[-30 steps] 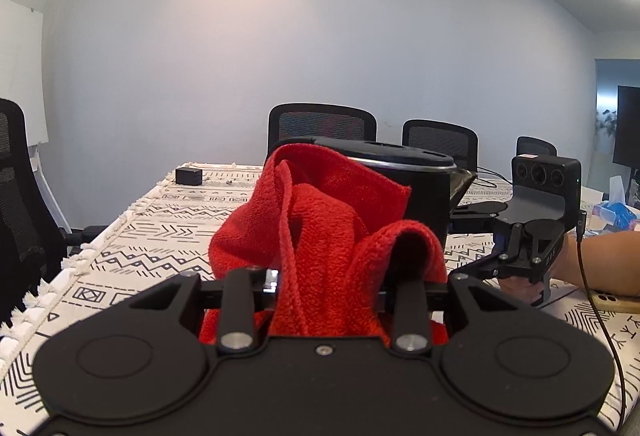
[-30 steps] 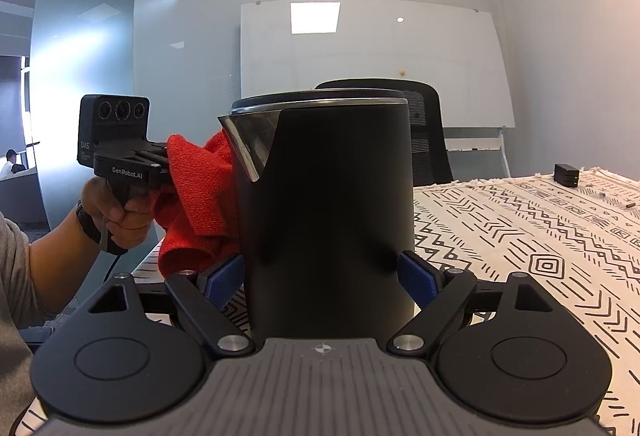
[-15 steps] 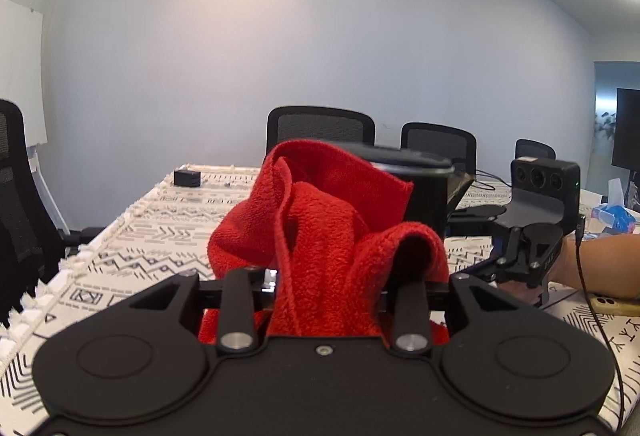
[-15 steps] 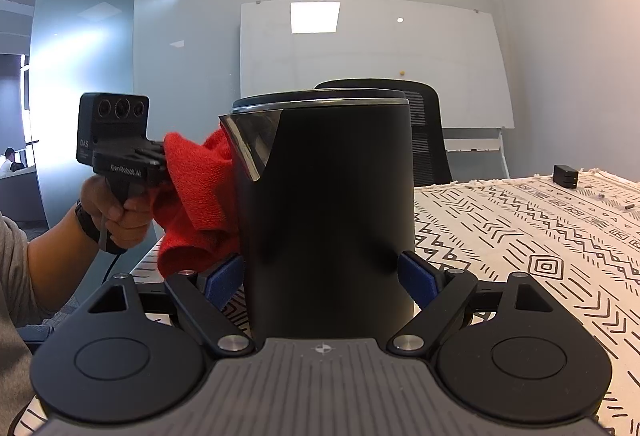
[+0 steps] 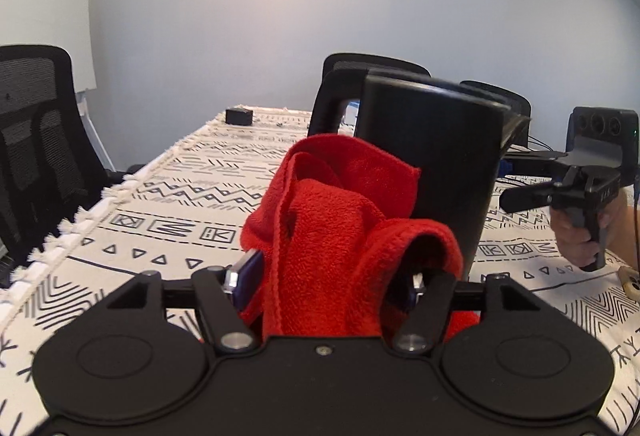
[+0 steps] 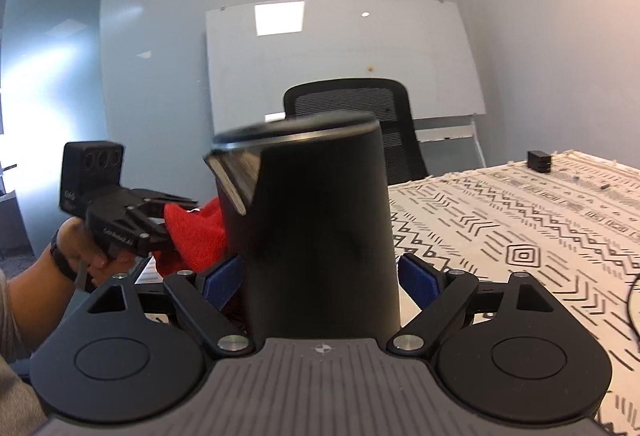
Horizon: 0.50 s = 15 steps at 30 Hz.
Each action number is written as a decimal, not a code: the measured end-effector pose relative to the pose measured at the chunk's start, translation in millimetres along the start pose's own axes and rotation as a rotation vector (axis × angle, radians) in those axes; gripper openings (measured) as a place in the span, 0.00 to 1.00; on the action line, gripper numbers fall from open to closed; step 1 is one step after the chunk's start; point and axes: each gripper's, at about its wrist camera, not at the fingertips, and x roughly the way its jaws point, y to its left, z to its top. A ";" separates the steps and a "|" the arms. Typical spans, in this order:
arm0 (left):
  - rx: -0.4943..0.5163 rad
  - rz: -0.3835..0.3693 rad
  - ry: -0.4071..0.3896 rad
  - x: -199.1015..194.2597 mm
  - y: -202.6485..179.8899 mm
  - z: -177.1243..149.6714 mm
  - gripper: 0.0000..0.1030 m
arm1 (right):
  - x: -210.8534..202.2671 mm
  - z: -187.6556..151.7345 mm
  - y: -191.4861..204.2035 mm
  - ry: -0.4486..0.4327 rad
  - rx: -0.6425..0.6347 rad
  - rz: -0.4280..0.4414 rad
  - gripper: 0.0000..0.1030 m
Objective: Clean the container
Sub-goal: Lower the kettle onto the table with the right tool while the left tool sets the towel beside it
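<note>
Left gripper: jaws have just been opening and now stand apart, the red cloth bunched loosely between them, draped over the right finger, the blue pad of the left finger bare beside it; the pads no longer pinch the fabric. From this gripper the cloth rises toward 12 o'clock and leans against the wall of the black kettle, which stands at about 1 o'clock, tilted slightly, handle toward 11 o'clock, spout toward 2 o'clock. Right gripper: jaws wide, blue pads set on either side of the kettle's lower body, closed on it. In the right wrist view the kettle fills 12 o'clock, lid rim and spout toward 10 o'clock; frame is motion-blurred. Left gripper and cloth appear there at 9 o'clock, cloth touching the kettle's side below the spout, a person's hand around the grip. In the left wrist view the right gripper shows at 3 o'clock with a hand on its handle. Bench carries a white cloth with black geometric print. Small black box far along the bench at 11 o'clock. Office chairs around; whiteboard behind.
</note>
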 end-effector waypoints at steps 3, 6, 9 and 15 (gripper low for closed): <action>0.013 0.041 -0.024 -20.7 -10.3 1.0 0.77 | -14.7 3.0 26.9 -0.004 -0.024 -0.074 0.82; 0.014 0.126 -0.051 -41.0 -26.0 4.9 0.80 | -25.2 0.6 53.9 -0.015 -0.038 -0.139 0.82; -0.013 0.200 -0.075 -55.6 -43.0 9.6 0.85 | -35.9 -3.1 86.7 -0.049 -0.025 -0.208 0.82; -0.062 0.263 -0.087 -77.4 -76.6 18.5 0.92 | -51.2 -2.5 140.5 -0.121 0.079 -0.321 0.82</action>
